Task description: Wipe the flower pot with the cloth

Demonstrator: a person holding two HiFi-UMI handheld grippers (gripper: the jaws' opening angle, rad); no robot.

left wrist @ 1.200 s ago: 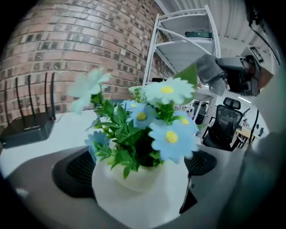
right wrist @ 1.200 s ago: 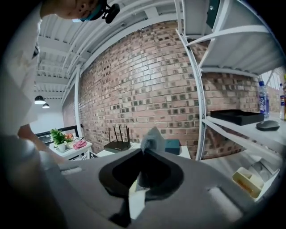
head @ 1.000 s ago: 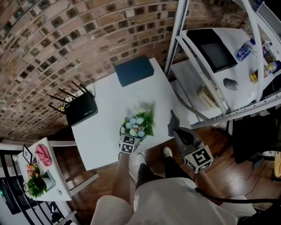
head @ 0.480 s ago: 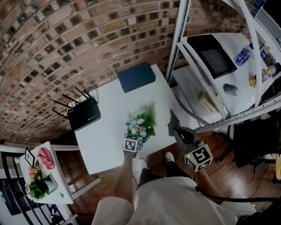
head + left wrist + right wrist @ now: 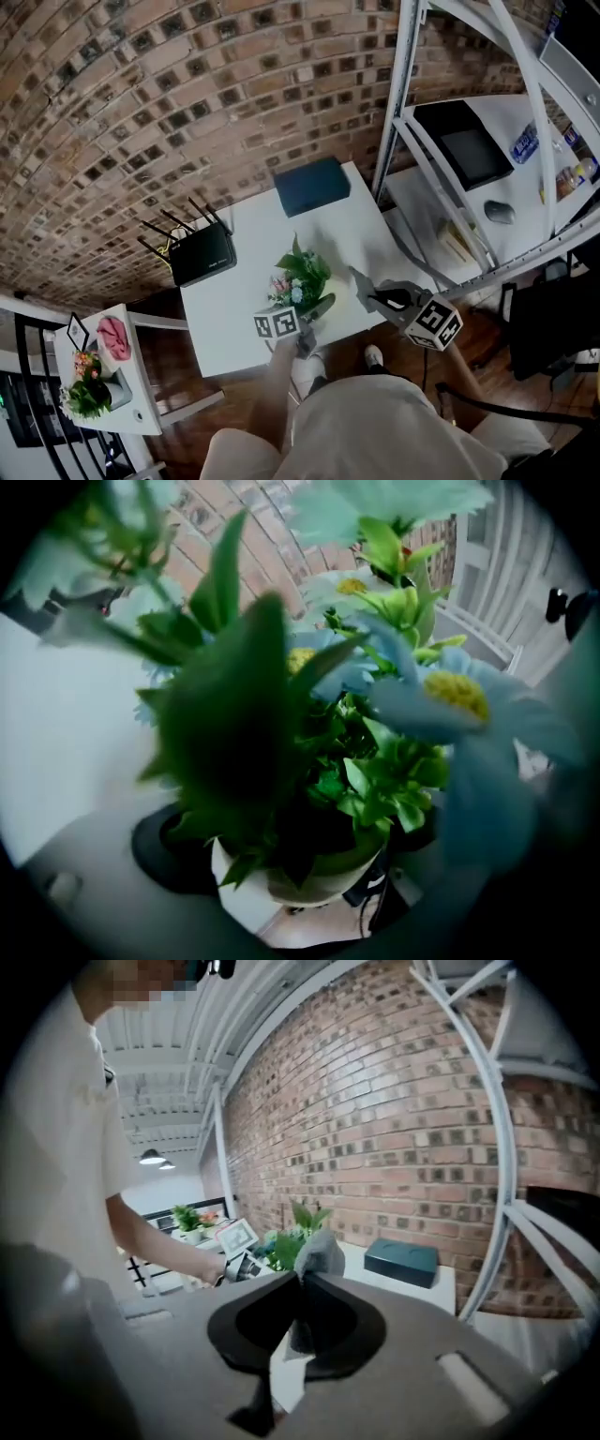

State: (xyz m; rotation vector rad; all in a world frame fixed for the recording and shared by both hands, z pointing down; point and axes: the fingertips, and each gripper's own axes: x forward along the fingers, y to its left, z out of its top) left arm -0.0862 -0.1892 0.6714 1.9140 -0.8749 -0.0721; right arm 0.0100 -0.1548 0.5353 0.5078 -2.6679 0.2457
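A white table (image 5: 234, 314) stands against a brick wall (image 5: 141, 112); a dark teal box (image 5: 312, 186) lies flat on its far edge, by the wall; a black router (image 5: 203, 253), antennas up, sits left of the box and nearer; the flower pot (image 5: 319, 881), tilted, is at the front edge opposite the box; whether it touches the top cannot be told.
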